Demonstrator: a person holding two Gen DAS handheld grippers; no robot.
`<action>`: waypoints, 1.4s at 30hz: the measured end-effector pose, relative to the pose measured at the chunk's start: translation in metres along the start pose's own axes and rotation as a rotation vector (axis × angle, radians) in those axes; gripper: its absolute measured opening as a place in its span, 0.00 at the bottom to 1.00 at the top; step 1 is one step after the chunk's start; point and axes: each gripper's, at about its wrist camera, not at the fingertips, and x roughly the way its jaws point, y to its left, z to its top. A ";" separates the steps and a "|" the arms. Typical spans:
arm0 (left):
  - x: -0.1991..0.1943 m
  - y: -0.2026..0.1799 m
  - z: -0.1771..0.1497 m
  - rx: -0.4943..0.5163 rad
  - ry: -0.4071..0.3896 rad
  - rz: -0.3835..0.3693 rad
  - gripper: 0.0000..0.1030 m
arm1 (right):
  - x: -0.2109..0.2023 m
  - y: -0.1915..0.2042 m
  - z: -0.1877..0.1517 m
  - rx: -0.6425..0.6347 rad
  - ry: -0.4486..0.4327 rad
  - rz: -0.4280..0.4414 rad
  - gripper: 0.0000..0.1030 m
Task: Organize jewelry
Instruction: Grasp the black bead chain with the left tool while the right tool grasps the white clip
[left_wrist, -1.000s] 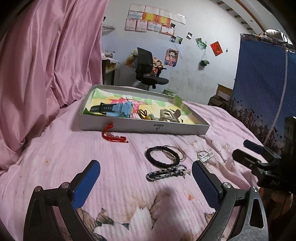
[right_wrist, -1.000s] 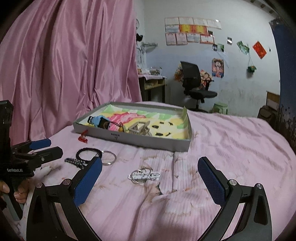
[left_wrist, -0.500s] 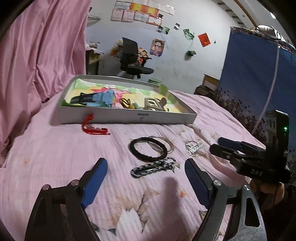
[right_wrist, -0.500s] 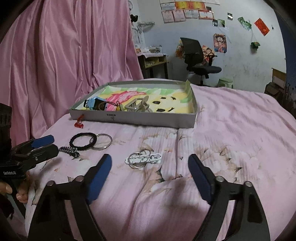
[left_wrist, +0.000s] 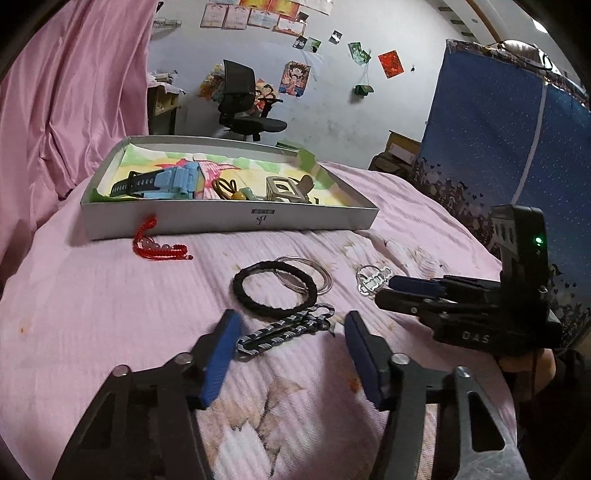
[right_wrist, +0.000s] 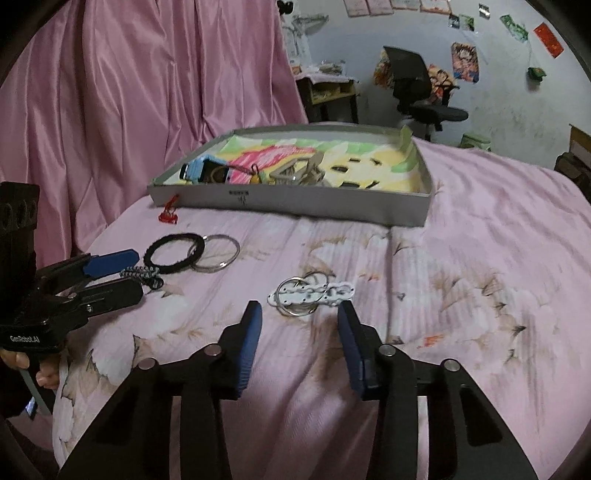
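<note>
Both wrist views look low and close across the bed (left_wrist: 110, 314) toward the tray (left_wrist: 229, 218), sharing it.

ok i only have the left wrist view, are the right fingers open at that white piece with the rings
observer: yes, the right gripper is open, and the white ring piece lies right at its fingertips, one finger on each side.
operator: anything in the tray's right half, the wall hides it for me
observer: small dark pieces lie on the yellow paper in the tray.
</note>
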 end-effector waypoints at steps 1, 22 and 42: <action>0.000 0.000 0.000 -0.001 0.001 0.002 0.48 | 0.003 0.000 0.001 0.001 0.010 0.003 0.35; 0.004 0.000 -0.009 -0.027 -0.006 -0.009 0.07 | 0.021 0.004 0.002 0.006 0.062 0.007 0.09; 0.002 0.001 -0.009 -0.038 -0.005 -0.015 0.05 | 0.013 -0.034 0.003 0.192 0.020 -0.012 0.01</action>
